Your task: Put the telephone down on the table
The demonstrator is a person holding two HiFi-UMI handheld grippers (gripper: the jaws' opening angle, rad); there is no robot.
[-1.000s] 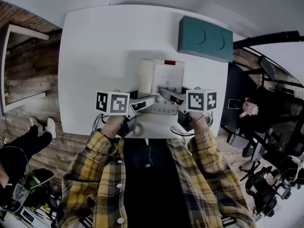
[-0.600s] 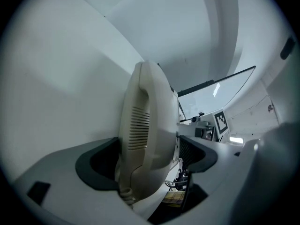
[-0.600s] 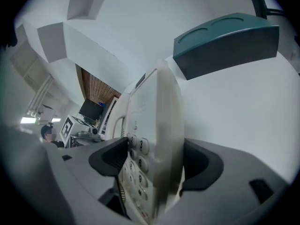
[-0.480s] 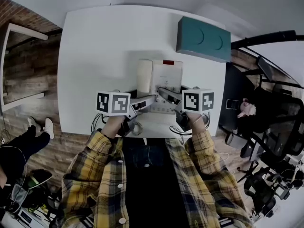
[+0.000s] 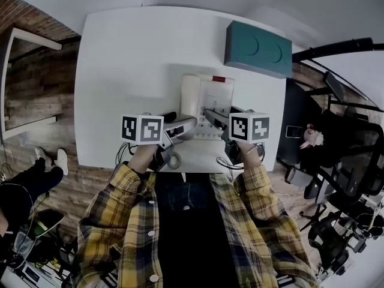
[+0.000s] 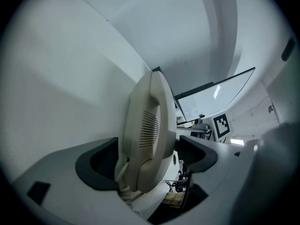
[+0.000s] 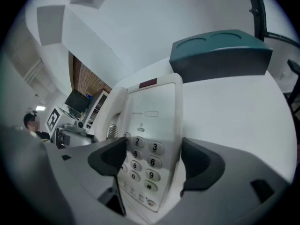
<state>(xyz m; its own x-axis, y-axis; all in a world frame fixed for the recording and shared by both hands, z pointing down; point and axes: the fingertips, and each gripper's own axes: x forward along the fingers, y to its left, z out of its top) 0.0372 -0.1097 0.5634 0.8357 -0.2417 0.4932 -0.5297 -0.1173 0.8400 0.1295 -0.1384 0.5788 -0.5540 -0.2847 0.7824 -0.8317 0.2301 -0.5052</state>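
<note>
The telephone (image 5: pixel 211 95) rests on the tabletop (image 5: pixel 126 65), so it looks set down; the right tongs (image 7: pixel 153 161) have just been spreading wide around its buttons (image 7: pixel 144 159), the left tongs (image 6: pixel 149 156) pinch its handset (image 6: pixel 151 121), so next they must let go and back away.

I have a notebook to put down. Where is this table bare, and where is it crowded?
Bare: the whole left half of the table, from its left edge to the telephone, and the far strip left of the teal box. Crowded: the near middle, around the telephone and its coiled cord.
</note>
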